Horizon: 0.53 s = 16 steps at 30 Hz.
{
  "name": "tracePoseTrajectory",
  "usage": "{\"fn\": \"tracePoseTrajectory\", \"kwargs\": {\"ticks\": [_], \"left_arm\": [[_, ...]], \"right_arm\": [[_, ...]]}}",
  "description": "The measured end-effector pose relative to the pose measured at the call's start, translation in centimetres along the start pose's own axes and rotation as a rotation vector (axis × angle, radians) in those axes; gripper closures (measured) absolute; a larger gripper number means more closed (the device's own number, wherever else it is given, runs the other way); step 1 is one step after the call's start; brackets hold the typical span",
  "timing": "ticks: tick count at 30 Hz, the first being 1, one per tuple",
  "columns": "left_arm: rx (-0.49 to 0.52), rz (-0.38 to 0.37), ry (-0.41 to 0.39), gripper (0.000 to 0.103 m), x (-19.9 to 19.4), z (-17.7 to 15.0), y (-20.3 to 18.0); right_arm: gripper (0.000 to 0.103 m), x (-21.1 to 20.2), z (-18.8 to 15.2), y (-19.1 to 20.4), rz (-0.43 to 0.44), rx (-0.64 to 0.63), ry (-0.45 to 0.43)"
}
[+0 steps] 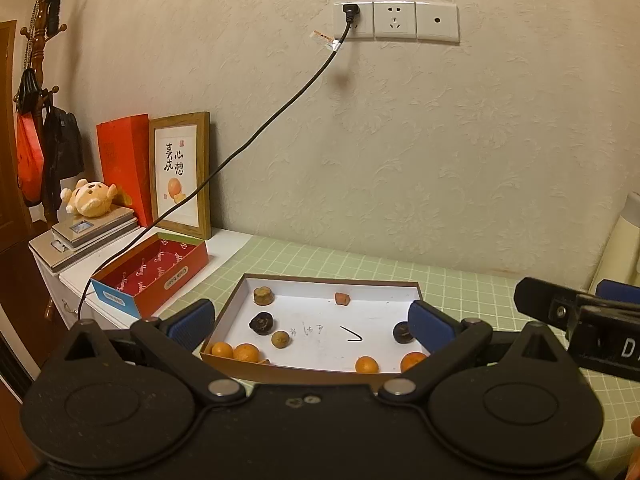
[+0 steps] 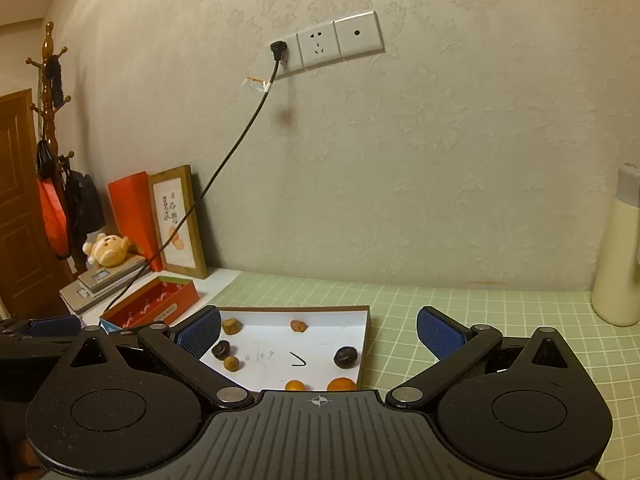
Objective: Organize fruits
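Left gripper: jaws wide apart, empty, held over the near edge of the tray. Right gripper: jaws wide apart, empty, above the tray's right edge. Tray: shallow, white-floored, on the green grid mat of the surface. Contents: four oranges along the near edge, two at each near corner; two dark fruits, one left, one right; brown fruits toward the far edge. Red box: open, at the surface's left edge.
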<state>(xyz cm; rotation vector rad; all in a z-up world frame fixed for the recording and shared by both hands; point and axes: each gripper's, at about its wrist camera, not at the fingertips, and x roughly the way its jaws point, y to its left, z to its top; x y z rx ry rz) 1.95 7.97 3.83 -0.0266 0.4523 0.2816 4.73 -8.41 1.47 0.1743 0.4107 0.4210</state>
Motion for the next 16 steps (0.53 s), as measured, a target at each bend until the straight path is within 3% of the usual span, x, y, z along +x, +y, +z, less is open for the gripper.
{"fn": "tracePoseTrajectory", "kwargs": {"ticks": [16], "left_arm": [[-0.031, -0.021, 0.038, 0.009, 3.4, -0.9, 0.5]], "right_arm": [[0.0, 2.9, -0.9, -0.1, 0.003, 0.008, 0.032]]}}
